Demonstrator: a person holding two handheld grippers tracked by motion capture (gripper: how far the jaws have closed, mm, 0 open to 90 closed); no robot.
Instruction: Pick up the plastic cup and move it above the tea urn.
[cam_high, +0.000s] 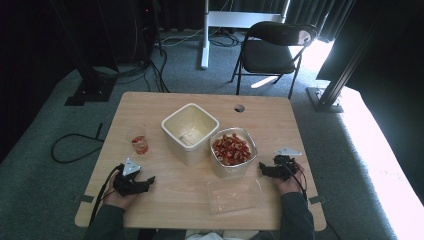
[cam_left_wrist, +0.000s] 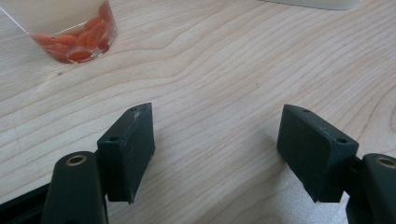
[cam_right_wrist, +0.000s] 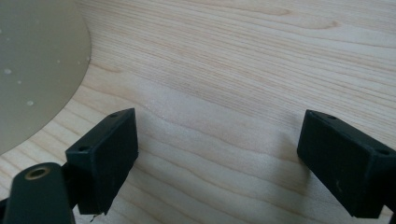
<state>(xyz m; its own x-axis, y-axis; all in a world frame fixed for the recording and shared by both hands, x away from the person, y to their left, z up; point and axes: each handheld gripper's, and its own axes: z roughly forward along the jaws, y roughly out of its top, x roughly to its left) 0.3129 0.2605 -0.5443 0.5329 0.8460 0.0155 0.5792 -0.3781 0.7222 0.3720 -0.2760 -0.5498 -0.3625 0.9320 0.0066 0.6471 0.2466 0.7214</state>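
Both hand-held grippers resting open on the table (cam_high: 165, 197)
Left hand-held gripper (cam_high: 148, 181) near the glass (cam_high: 139, 140); right hand-held gripper (cam_high: 261, 168) beside the bowl (cam_high: 233, 167), jaws gaping, empty.

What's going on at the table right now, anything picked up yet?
Nothing is held. A person rests both hands on the table, the left gripper and right gripper open and empty. Between them stand a container of red rings, an empty cream tub and a clear lid. A small cup holding a few red pieces stands ahead of the left gripper.
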